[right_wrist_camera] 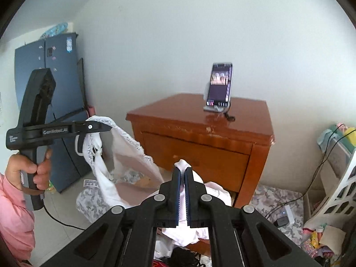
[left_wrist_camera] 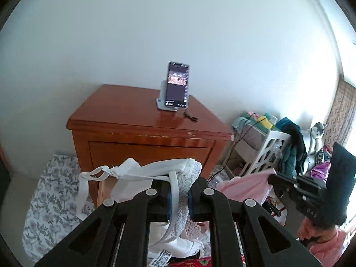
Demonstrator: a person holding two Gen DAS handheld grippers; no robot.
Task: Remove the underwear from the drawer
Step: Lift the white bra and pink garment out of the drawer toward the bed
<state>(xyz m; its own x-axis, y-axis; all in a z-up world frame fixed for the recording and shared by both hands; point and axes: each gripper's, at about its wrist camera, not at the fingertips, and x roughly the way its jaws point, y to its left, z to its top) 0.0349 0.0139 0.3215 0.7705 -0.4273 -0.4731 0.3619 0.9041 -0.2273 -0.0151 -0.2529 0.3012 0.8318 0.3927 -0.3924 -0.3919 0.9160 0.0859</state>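
Left claw (left_wrist_camera: 179, 197) was clamped on white lacy underwear (left_wrist_camera: 189, 178), right claw (right_wrist_camera: 182, 192) pinching a pale pink pair (right_wrist_camera: 213, 192). Beyond both stood the scuffed wooden nightstand (left_wrist_camera: 124, 115), a phone (left_wrist_camera: 176, 84) propped on top against the white wall (left_wrist_camera: 155, 26).

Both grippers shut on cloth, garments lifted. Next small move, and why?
Probably keep lifting both: the left gripper clamps the white lace garment, whose lower part hangs toward the drawer contents; the right gripper pinches the pink cloth, which also trails below.
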